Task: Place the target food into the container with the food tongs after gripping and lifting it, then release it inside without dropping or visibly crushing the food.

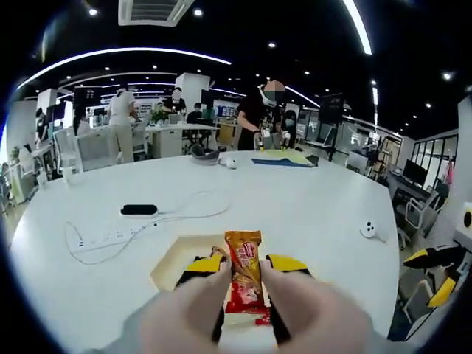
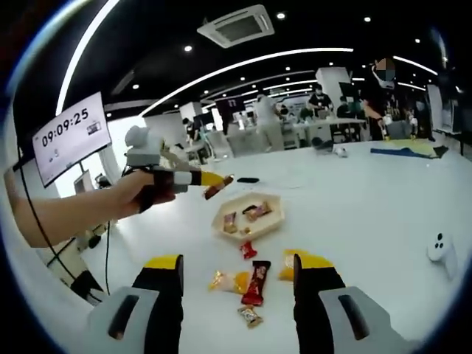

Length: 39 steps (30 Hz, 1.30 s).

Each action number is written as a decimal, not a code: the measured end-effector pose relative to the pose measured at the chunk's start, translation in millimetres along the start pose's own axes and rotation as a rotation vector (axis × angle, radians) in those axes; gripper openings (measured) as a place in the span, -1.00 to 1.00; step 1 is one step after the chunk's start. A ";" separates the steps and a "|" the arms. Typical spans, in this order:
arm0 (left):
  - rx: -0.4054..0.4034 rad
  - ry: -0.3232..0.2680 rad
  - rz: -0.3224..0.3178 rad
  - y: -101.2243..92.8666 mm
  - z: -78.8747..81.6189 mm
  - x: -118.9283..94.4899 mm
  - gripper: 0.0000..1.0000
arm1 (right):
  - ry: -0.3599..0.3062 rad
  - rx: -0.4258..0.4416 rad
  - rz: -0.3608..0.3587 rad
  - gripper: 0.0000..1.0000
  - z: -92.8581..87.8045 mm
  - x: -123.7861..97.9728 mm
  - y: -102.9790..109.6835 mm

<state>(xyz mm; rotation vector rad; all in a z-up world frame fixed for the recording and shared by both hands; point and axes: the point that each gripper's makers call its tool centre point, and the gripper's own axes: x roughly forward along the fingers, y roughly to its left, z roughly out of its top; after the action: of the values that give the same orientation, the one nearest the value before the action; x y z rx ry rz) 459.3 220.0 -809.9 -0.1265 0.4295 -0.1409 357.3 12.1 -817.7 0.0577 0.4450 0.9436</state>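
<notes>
In the left gripper view my left gripper (image 1: 243, 264) is shut on an orange and red snack packet (image 1: 245, 274), held upright above a beige container (image 1: 173, 259) on the white table. The right gripper view shows a hand holding that left gripper (image 2: 210, 180) with the packet (image 2: 220, 186) in the air, up and left of the container (image 2: 274, 218), which holds several wrapped snacks. My right gripper (image 2: 236, 267) stands open low over the table. Between its yellow-tipped jaws lie a dark red packet (image 2: 257, 282), an orange packet (image 2: 227, 280) and a small red one (image 2: 248, 249).
A white power strip (image 1: 110, 237) with a cable and a black device (image 1: 139, 210) lie left of the container. A white controller (image 1: 369, 230) (image 2: 442, 254) sits to the right. Several people stand at desks beyond the table's far edge.
</notes>
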 end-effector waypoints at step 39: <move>0.013 0.046 -0.033 -15.1 38.3 67.7 -0.61 | 0.019 0.045 -0.035 0.14 0.5 -14.9 -39.0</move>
<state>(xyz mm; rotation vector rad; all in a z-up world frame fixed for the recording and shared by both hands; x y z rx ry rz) 534.8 197.7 -800.6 -0.1181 0.4727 -0.1797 380.0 -22.7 -821.5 0.0813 0.4838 0.9007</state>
